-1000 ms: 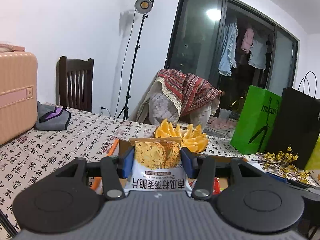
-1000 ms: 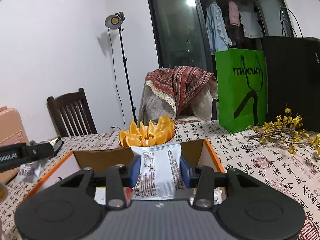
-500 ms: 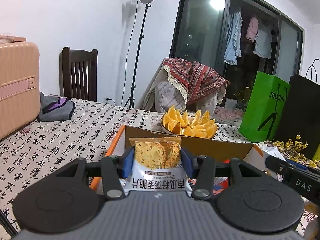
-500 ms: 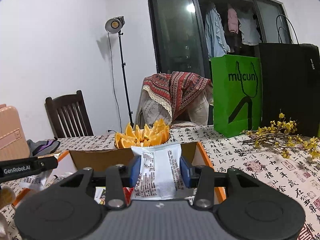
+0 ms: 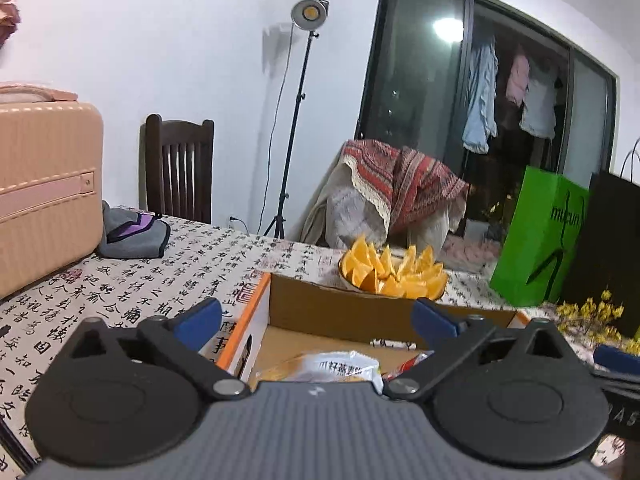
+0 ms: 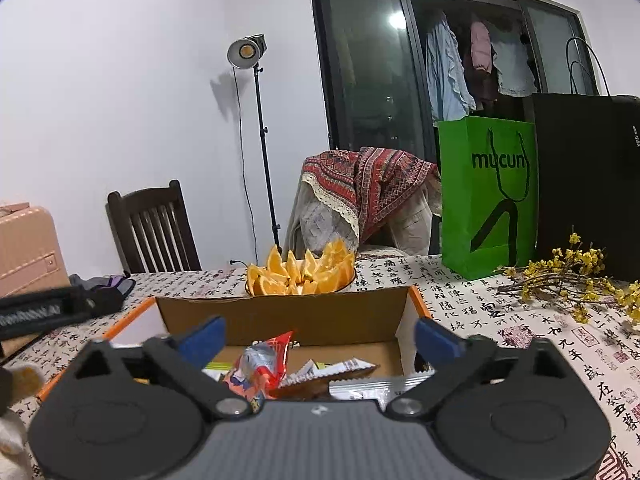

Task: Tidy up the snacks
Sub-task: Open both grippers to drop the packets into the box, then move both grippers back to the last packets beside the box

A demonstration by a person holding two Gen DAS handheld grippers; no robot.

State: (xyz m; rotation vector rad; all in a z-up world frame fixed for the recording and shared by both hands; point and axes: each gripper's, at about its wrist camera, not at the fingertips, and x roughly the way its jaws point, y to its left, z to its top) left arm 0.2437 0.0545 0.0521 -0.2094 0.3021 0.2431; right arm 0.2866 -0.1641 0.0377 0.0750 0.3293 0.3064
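Snacks lie loose in the cardboard box [image 6: 280, 320] directly below both grippers, left gripper [image 5: 316, 318] and right gripper [image 6: 318, 334] opening wide with nothing between the pads, the white packet [image 5: 340, 366] apparently nearest the left

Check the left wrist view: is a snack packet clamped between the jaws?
No: the left gripper has its jaws opening with nothing between them, and the oat-crisp packet lies below in the cardboard box.
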